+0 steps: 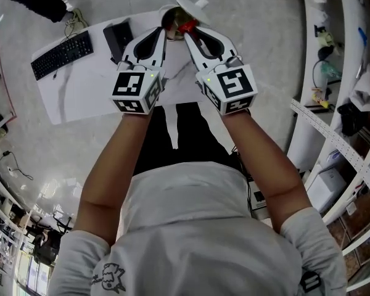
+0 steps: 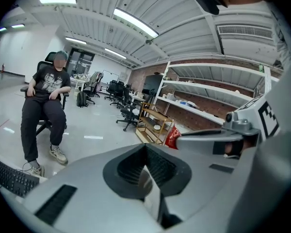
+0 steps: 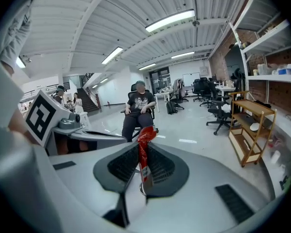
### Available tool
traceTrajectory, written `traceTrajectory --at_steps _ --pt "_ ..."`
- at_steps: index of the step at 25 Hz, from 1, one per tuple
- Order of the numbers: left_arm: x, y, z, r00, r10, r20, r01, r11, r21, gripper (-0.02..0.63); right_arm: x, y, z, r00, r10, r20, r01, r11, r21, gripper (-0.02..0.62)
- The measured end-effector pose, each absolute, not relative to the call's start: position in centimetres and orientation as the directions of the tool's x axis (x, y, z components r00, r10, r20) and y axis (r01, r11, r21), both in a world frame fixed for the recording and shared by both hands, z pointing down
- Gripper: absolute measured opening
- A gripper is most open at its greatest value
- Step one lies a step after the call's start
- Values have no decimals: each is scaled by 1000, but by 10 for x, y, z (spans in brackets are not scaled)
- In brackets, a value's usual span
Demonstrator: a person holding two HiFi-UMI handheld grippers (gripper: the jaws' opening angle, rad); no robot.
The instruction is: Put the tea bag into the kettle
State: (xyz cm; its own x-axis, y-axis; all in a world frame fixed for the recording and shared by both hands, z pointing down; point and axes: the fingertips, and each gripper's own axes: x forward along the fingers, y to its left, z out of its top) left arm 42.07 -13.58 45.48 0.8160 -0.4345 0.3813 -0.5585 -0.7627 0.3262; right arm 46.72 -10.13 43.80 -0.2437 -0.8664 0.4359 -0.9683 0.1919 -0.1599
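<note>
In the head view both grippers are held side by side above the far edge of a white table [image 1: 86,94]. My right gripper [image 1: 191,34] is shut on a red tea bag packet [image 1: 186,27], which stands upright between the pads [image 3: 144,147]. My left gripper [image 1: 161,36] is shut with nothing between its pads [image 2: 146,152]. Just beyond the fingertips sits a steel kettle [image 1: 168,16] with its mouth open, and a white lid [image 1: 195,7] lies at its right. The red packet [image 2: 172,137] also shows in the left gripper view, past the right gripper's jaw.
A black keyboard [image 1: 61,54] and a black flat object [image 1: 118,39] lie on the table's left part. White racks [image 1: 336,134] stand to the right. A person sits on an office chair [image 3: 138,108] further off, and a wooden shelf [image 3: 250,130] stands at the right.
</note>
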Motion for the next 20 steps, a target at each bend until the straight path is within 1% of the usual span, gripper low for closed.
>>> traceTrajectory --at_steps 12,20 --pt "415 -137 528 805 -414 425 -571 -736 363 8 455 -110 514 -257 -833 490 -964 188 -185 59" --pt "435 -126 563 824 -377 424 -535 -763 363 8 468 -111 564 -243 -820 519 -967 165 -192 58"
